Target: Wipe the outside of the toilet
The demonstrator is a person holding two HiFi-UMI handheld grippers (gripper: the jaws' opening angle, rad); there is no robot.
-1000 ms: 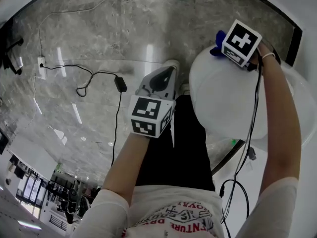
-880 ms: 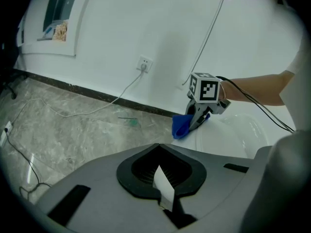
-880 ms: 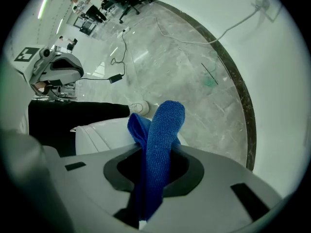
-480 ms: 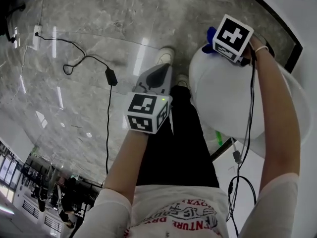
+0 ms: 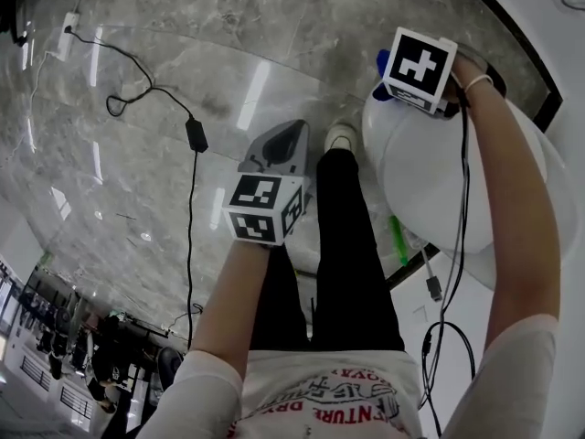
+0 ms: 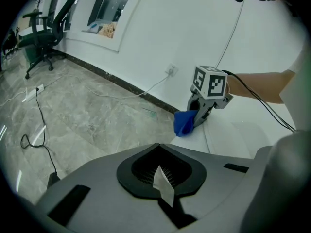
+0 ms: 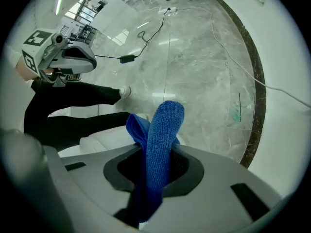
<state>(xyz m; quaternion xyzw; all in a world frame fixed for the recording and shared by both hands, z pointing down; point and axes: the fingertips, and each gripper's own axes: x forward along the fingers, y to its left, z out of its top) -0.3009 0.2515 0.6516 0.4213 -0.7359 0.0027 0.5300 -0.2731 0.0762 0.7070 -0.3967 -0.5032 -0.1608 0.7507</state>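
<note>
Right gripper holds blue cloth against white toilet

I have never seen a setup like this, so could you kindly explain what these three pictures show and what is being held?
A person holds a two-jaw gripper in each hand; the checkered cubes are part of them. The head view looks down from the person's head at a marble floor, a black cable and a white toilet. The other two views come from cameras riding on the grippers. The right gripper is shut on a blue cloth at the toilet's edge. The left gripper hangs over the floor, shut on what looks like a small pale scrap.
</note>
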